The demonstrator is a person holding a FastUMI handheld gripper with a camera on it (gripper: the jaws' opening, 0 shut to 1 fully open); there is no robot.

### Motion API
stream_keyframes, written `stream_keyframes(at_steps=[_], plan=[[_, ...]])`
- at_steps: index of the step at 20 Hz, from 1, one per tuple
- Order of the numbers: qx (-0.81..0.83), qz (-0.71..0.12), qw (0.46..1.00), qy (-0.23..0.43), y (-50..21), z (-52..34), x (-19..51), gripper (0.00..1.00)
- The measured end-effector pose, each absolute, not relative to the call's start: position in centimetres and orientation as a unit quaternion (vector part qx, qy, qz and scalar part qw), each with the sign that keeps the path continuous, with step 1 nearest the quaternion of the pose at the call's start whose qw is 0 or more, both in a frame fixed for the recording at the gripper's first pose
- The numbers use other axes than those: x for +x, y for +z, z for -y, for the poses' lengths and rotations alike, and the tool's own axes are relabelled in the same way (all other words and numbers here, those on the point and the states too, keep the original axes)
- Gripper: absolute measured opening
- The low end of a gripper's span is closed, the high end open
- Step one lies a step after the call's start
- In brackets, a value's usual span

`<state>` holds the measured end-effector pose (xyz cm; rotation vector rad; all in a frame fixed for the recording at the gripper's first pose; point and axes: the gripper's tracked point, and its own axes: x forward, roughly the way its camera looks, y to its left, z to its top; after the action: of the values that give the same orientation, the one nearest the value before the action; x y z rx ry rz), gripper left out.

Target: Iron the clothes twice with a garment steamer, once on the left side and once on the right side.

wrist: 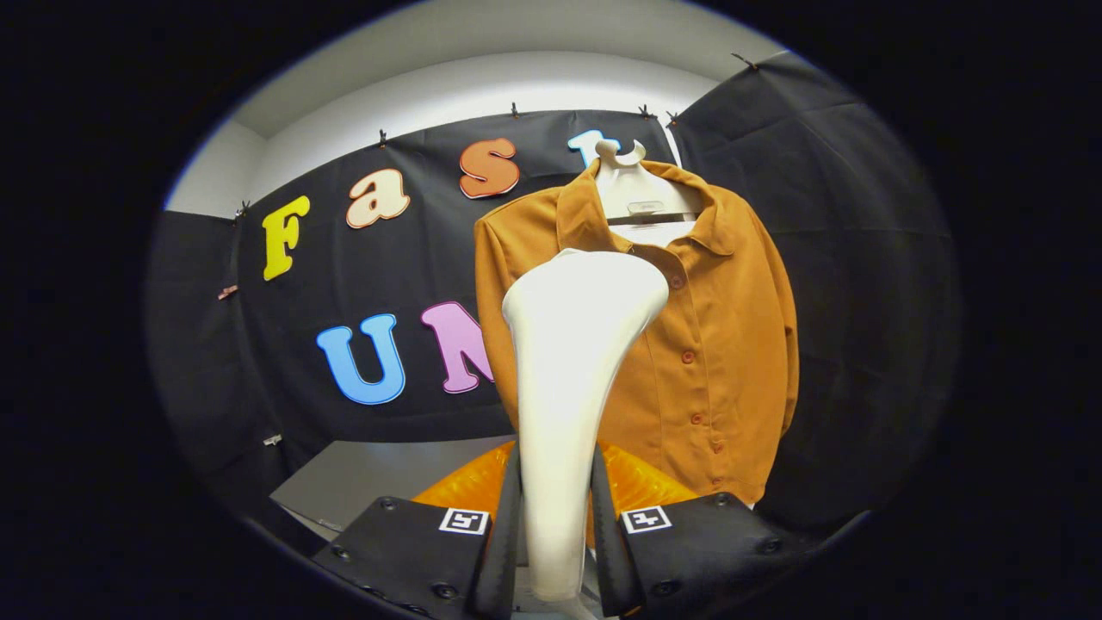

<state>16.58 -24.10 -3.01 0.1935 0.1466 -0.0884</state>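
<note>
The gripper [556, 534] is clamped on the white steamer [572, 362], both fingers pressing its handle. Its head sits before the orange shirt [715, 344], whose right edge hangs free against black cloth.

I see a white garment steamer [568, 379] clamped between my gripper [556, 534] fingers, glossy, no pattern. The shirt [715, 344] beyond it is plain rust-orange with matching orange buttons, hanging on a white hanger [633, 185] with a dark bar across it. Translucent orange ribbed part [637, 482] sits low behind the steamer; grey table surface [379, 474], white wall [482, 86] above black cloth.
</note>
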Motion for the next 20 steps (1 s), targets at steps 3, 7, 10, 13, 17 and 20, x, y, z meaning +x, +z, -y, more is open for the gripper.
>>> stream_keyframes(at_steps=[3,7,10,13,17,20], plan=[[0.106,-0.077,0.991,-0.02,-3.4,25.5,19.1,0.42],[0.11,-0.09,0.99,0.001,-4.2,26.6,21.9,0.42],[0.114,-0.101,0.988,0.007,-5.2,27.4,23.3,0.42],[0.115,-0.116,0.986,0.016,-6.8,27.8,24.0,0.41],[0.119,-0.149,0.982,0.013,-9.8,28.4,24.5,0.42],[0.125,-0.177,0.976,0.007,-12.6,28.8,24.0,0.42]])
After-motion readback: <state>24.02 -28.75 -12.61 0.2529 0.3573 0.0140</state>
